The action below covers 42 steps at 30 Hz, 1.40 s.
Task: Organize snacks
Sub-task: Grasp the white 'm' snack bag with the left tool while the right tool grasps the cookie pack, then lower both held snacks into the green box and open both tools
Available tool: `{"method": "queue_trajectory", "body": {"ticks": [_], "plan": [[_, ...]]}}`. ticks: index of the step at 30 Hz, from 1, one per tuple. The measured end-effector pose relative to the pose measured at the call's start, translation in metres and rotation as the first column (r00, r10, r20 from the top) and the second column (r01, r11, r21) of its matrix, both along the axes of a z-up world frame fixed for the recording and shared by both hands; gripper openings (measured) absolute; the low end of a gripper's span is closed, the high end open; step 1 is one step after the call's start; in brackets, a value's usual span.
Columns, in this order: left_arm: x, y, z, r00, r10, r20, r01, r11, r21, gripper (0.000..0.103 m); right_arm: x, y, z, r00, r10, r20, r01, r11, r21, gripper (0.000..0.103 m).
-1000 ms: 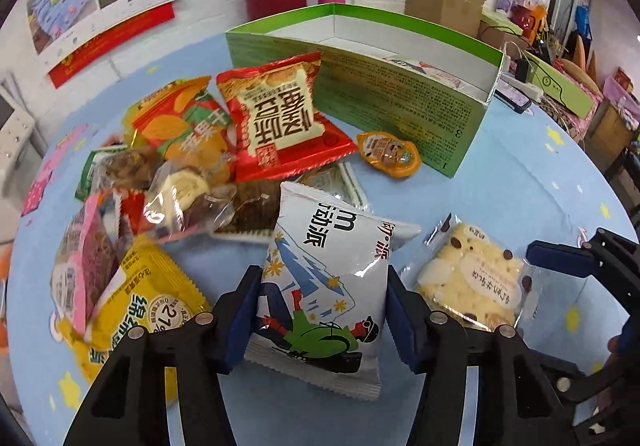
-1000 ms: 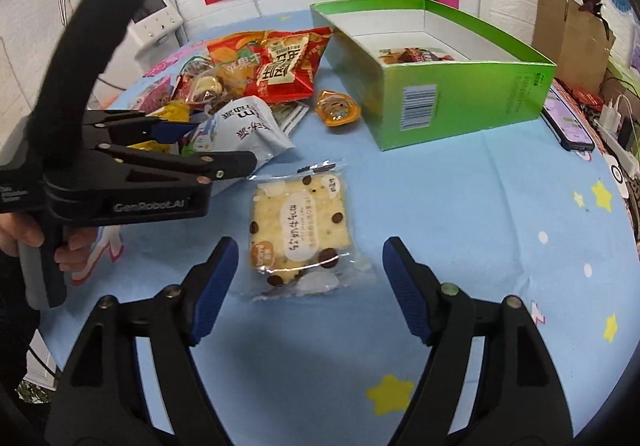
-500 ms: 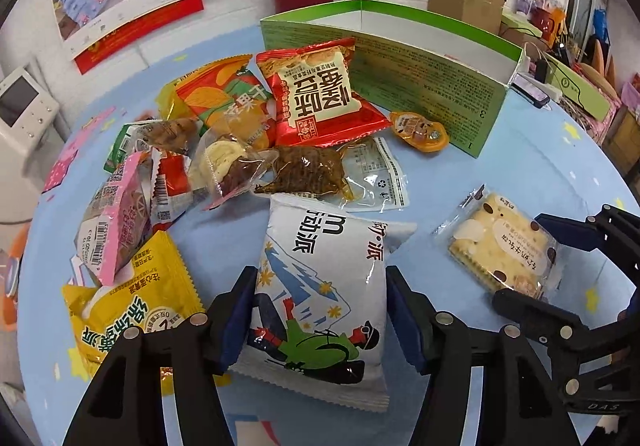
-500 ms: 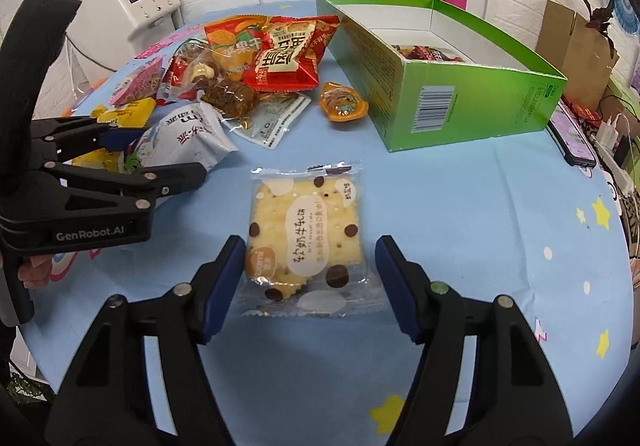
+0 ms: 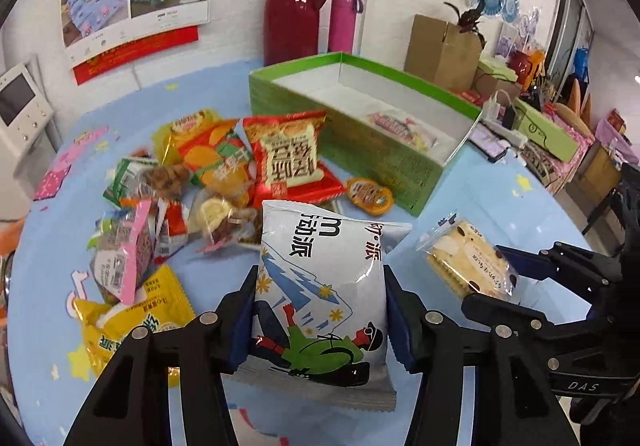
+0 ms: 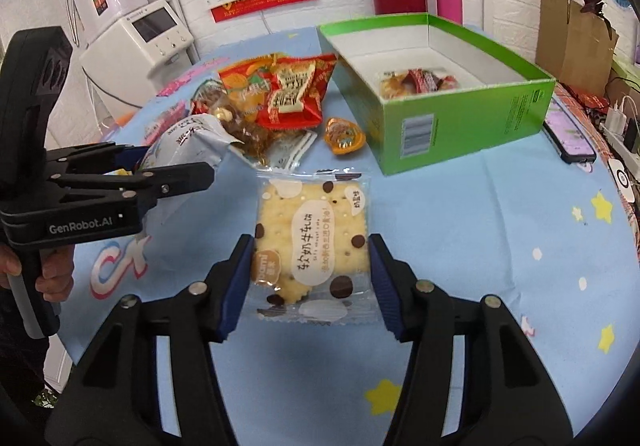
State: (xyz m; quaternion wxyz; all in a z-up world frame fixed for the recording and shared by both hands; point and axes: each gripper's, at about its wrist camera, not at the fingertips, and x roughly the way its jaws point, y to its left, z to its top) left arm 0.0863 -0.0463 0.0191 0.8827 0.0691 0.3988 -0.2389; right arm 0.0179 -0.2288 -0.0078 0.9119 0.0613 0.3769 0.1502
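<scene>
Left wrist view had the left gripper clamped on the white-and-grey foil snack bag with a green cartoon figure, blue pads pressed into both side edges, bag raised off the light blue star-print tablecloth. Right wrist view showed the right gripper clamped the same way on the clear-wrapped square cracker pack with dark dots, also lifted clear of the cloth.

Step in hand, as I read it: both grasps made, both packs up, carry to the box not yet done.

Open green cardboard box with white lining sat ahead and to the right of both grippers, well apart from them. It already held a wrapped snack or two at the bottom. Rest of the loose packets were piled left of the box, with a small orange jelly cup just beside the box's near corner.

Next move probably calls for:
- carrying each pack above the box wall, not into it
- one gripper going in at a time, since they were close side by side
- letting go low inside, so the packs lie flat
</scene>
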Motion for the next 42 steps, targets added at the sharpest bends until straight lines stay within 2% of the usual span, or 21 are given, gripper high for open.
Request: {"method": "queue_trajectory", "body": {"ticks": [4,8,12,20,29,30,31,33,34,36,42], "plan": [[0.007,-0.020,0.036,0.998,-0.021,0.055,0.025,0.998,-0.065,0.056,0.005,-0.015,0.034,0.995,-0.033,0.092,0.034,0.999,-0.006,0.058],[0.024,-0.043,0.060,0.995,-0.027,0.096,0.036,0.995,-0.090,0.056,0.020,-0.035,0.058,0.982,-0.089,0.168,0.094,0.995,-0.020,0.058],[0.053,-0.066,0.069,0.997,-0.019,0.079,0.028,0.993,-0.117,0.056,0.044,-0.054,0.066,0.969,-0.144,0.200,0.151,0.988,-0.025,0.058],[0.117,-0.100,0.058,0.999,0.013,0.037,-0.008,0.990,-0.144,0.056,0.094,-0.086,0.049,0.963,-0.209,0.171,0.216,0.976,-0.022,0.058],[0.164,-0.127,0.034,1.000,-0.005,-0.002,0.005,0.992,-0.129,0.056,0.143,-0.096,0.025,0.972,-0.195,0.129,0.199,0.980,-0.022,0.059],[0.166,-0.128,0.031,1.000,-0.006,0.004,0.006,0.992,-0.126,0.061,0.146,-0.096,0.022,0.975,-0.185,0.125,0.190,0.981,-0.026,0.060],[0.168,-0.128,0.029,1.000,-0.003,0.010,0.004,0.992,-0.123,0.081,0.148,-0.096,0.019,0.976,-0.182,0.121,0.188,0.981,-0.037,0.063],[0.167,-0.124,0.026,0.999,0.036,0.029,-0.032,0.991,-0.127,0.097,0.148,-0.096,0.016,0.972,-0.197,0.131,0.207,0.976,-0.071,0.083],[0.166,-0.121,0.025,0.998,0.050,0.042,-0.043,0.989,-0.139,0.097,0.146,-0.096,0.015,0.969,-0.201,0.140,0.214,0.973,-0.083,0.087],[0.164,-0.117,0.024,0.998,0.057,0.040,-0.051,0.989,-0.136,0.098,0.145,-0.097,0.016,0.969,-0.205,0.137,0.217,0.973,-0.080,0.088],[0.145,-0.107,0.036,0.996,0.059,0.069,-0.050,0.991,-0.126,0.098,0.126,-0.100,0.031,0.966,-0.222,0.129,0.223,0.975,0.009,0.093]]}}
